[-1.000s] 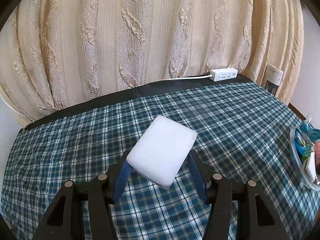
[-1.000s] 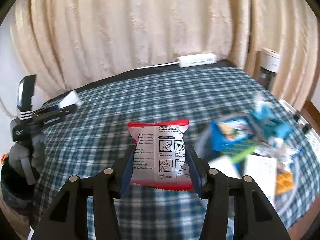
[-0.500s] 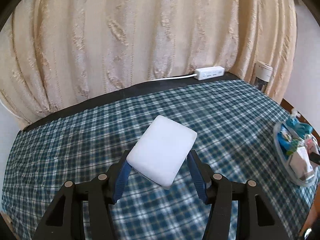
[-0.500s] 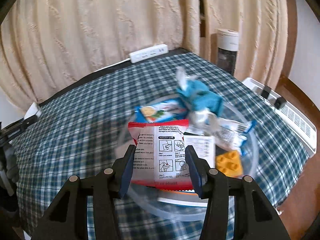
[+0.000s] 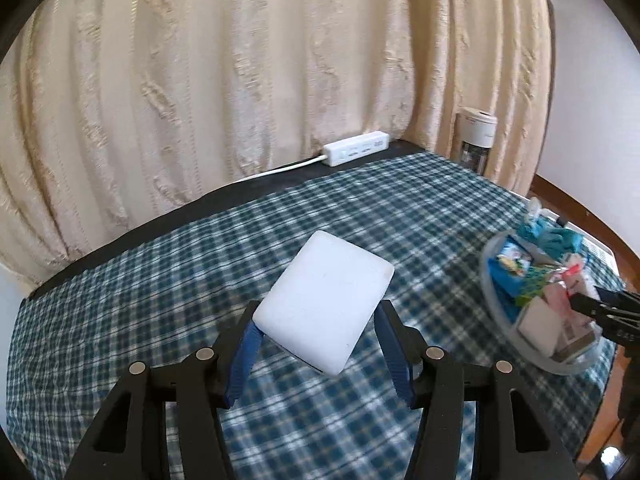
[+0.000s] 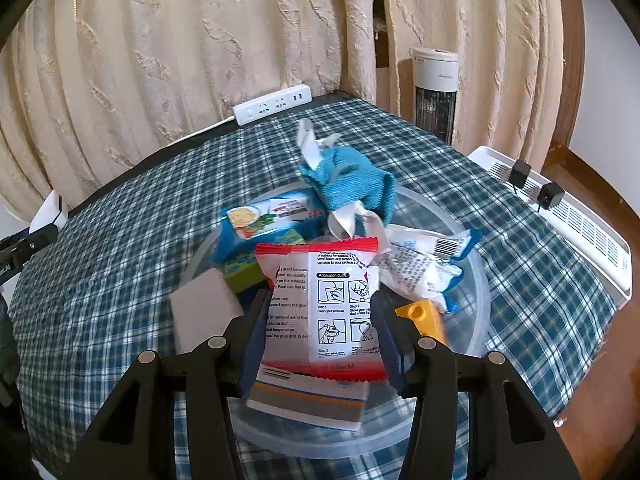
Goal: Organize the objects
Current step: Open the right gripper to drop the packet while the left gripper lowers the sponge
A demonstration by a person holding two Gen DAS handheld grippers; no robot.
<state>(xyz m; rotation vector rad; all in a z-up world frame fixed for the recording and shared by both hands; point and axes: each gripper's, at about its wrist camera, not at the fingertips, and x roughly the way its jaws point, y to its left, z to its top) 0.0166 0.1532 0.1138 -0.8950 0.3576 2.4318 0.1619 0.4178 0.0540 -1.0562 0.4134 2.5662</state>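
My left gripper (image 5: 316, 320) is shut on a white rectangular block (image 5: 324, 300) and holds it above the plaid tablecloth. My right gripper (image 6: 318, 312) is shut on a red-and-white packet (image 6: 324, 304) and holds it over a clear round tray (image 6: 476, 280). The tray holds a blue cloth (image 6: 352, 184), a blue snack box (image 6: 272, 216), a white-blue wrapper (image 6: 424, 260), a yellow brick (image 6: 420, 316), a grey block (image 6: 204, 312) and a flat box (image 6: 308, 396). The tray (image 5: 490, 292) also shows at the right of the left wrist view, with my right gripper's fingers (image 5: 608, 312) over it.
A white power strip (image 6: 272, 106) lies at the table's far edge by the curtain. A white tower appliance (image 6: 436, 92) and a white heater (image 6: 560, 216) stand right of the table. The plaid tablecloth (image 5: 160, 280) covers the table.
My right gripper swung right with the packet and now hangs over the tray. My left gripper turned right with the white block, bringing the tray further into its view.
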